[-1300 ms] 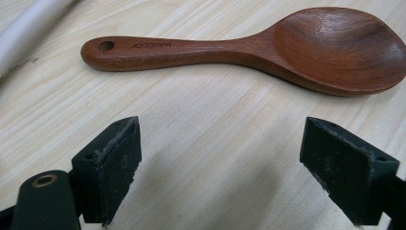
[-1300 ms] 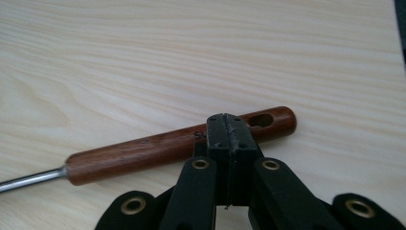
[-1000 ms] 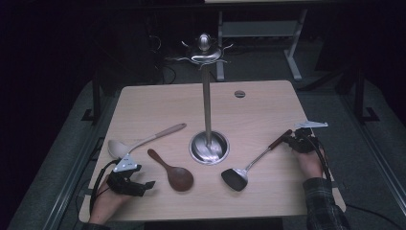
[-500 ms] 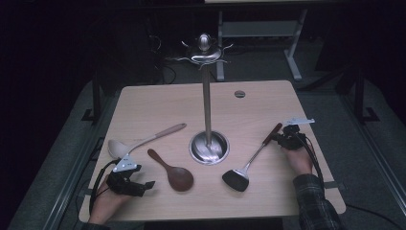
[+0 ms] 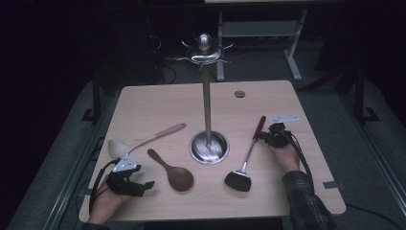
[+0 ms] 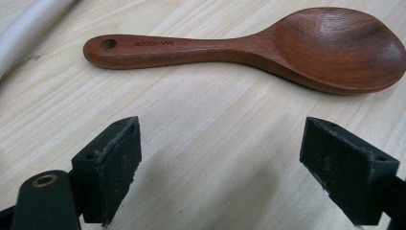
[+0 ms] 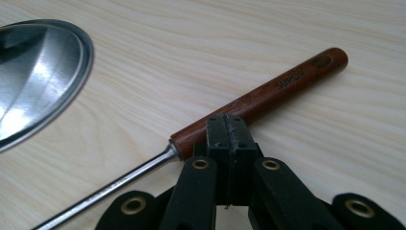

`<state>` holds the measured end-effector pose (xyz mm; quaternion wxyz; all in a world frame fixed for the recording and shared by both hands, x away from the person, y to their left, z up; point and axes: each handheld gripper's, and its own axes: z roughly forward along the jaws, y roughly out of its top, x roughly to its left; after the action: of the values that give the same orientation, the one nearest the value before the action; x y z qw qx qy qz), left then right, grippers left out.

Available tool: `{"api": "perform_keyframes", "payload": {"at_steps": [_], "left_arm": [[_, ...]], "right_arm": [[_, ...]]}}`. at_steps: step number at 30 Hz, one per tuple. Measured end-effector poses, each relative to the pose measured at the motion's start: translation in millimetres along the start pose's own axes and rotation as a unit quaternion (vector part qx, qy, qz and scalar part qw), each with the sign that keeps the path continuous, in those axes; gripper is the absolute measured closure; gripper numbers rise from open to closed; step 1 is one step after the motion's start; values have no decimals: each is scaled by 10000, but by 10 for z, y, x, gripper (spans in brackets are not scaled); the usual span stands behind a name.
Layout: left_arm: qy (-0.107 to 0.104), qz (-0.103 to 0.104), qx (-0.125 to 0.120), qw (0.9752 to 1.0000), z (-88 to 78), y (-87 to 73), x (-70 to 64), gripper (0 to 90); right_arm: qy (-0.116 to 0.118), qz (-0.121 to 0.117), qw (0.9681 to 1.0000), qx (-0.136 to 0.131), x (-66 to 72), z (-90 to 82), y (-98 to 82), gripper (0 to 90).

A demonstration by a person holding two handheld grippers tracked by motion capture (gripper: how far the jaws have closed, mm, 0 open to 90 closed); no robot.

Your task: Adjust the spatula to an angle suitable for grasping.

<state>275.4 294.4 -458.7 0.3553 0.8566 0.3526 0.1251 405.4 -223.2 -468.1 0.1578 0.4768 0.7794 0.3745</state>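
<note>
While your right tool (image 5: 266, 136) is sitting fully closed against the wooden handle of the spatula (image 5: 246, 158), gripping nothing, that spatula is lying flat on the table (image 5: 158, 98) at 4 o'clock from the hook stand (image 5: 207, 100). Your left tool (image 5: 143, 184) is resting wide open and empty by the wooden spoon (image 5: 171, 170). Looks like nothing's hanging yet, so basically everything's still to do.
</note>
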Motion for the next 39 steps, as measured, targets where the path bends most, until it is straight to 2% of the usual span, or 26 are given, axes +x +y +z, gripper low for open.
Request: {"api": "perform_keyframes", "payload": {"at_steps": [6, 12, 22, 31, 36, 38, 39], "left_arm": [[-4, -21, 7, 10000, -5, -3, 3, 137], [-7, -18, 17, 10000, -4, -7, 8, 137], [-21, -21, 32, 10000, 5, -6, 0, 137], [-30, -2, 42, 10000, 10, -5, -2, 137], [-31, -30, 42, 10000, 5, -8, -2, 137], [-18, -12, 49, 10000, 2, -8, 4, 138], [-18, -10, 53, 10000, -1, -9, 7, 137]], "right_arm": [[236, -83, 9997, -41, 148, 148, 79, 899], [341, -82, 9994, -4, 222, 212, 111, 899], [593, -211, 9980, 49, 386, 343, 164, 899], [768, -495, 9958, 94, 512, 413, 181, 899], [741, -517, 9958, 132, 563, 382, 195, 899], [762, -525, 9956, 164, 579, 318, 204, 899], [802, -492, 9954, 198, 618, 226, 213, 899]]}}
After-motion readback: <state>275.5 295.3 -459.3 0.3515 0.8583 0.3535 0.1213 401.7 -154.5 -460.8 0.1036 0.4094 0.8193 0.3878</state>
